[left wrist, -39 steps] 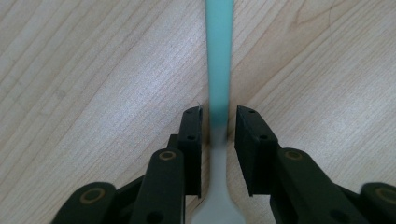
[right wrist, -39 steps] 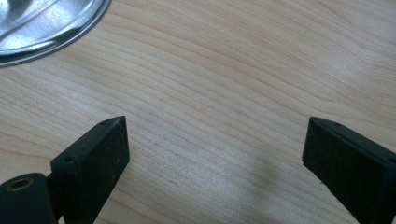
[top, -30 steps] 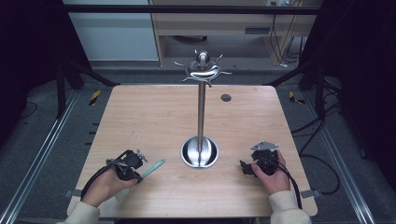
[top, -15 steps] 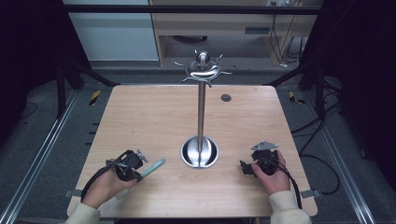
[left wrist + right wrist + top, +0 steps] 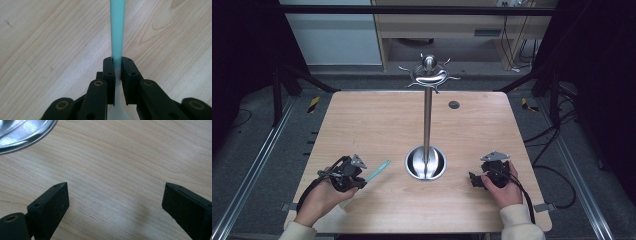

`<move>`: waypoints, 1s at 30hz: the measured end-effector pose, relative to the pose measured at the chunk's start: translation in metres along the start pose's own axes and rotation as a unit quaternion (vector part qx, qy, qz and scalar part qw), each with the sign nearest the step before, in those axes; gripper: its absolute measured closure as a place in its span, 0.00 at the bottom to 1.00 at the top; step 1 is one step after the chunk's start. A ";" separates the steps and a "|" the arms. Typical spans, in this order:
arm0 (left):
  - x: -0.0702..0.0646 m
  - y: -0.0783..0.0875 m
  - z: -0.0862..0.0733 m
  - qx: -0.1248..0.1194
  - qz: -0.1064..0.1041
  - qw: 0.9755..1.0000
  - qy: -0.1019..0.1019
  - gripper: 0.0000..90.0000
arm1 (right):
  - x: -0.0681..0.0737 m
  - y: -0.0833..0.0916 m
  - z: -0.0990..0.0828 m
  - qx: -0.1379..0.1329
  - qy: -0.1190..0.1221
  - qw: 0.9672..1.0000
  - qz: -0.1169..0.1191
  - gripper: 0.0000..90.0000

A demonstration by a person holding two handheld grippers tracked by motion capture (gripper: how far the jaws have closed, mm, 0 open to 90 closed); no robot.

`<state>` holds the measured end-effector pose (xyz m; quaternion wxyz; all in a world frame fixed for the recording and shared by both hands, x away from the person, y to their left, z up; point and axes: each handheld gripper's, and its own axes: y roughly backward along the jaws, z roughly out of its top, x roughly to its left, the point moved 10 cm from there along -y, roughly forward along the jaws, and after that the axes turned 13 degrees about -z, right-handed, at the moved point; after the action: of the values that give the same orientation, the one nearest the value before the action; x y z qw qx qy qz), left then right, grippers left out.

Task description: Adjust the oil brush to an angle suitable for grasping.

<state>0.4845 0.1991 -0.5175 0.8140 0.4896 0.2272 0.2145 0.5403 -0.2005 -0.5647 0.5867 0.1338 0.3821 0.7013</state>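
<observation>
In the high view a pale wooden bench with rounded corners stands on a grey floor, ringed by dark frame bars and floor rails, with light cabinets and a desk beyond its far edge and cables trailing on the floor at the right. A small dark round hole sits in the bench near the far edge. At the middle rises a polished metal stand, its round dished base resting on the wood and its top crowned by curved hooks around a ball. Near the front left, the left gripper holds a slim turquoise stick that points toward the base but stops short of it. Near the front right, the right gripper sits low over bare wood, just beside the base. In the left gripper view the jaws are clamped on the stick, which runs straight ahead over the grain; they have just been closing on it. In the right gripper view the jaws stand wide apart over bare wood, with the rim of the base at the upper left.
</observation>
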 end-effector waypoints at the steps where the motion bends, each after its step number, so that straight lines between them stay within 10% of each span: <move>1: -0.001 0.001 0.001 -0.003 0.001 1.000 -0.001 0.91 | 0.000 0.000 0.000 -0.001 0.000 1.000 0.000 0.09; 30: -0.020 0.040 0.035 -0.111 0.018 0.993 -0.033 0.91 | 0.000 0.000 0.000 0.002 0.000 1.000 -0.001 0.09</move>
<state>0.4839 0.1802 -0.4635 0.8661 0.4074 0.1664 0.2370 0.5405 -0.2010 -0.5651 0.5872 0.1344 0.3836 0.7000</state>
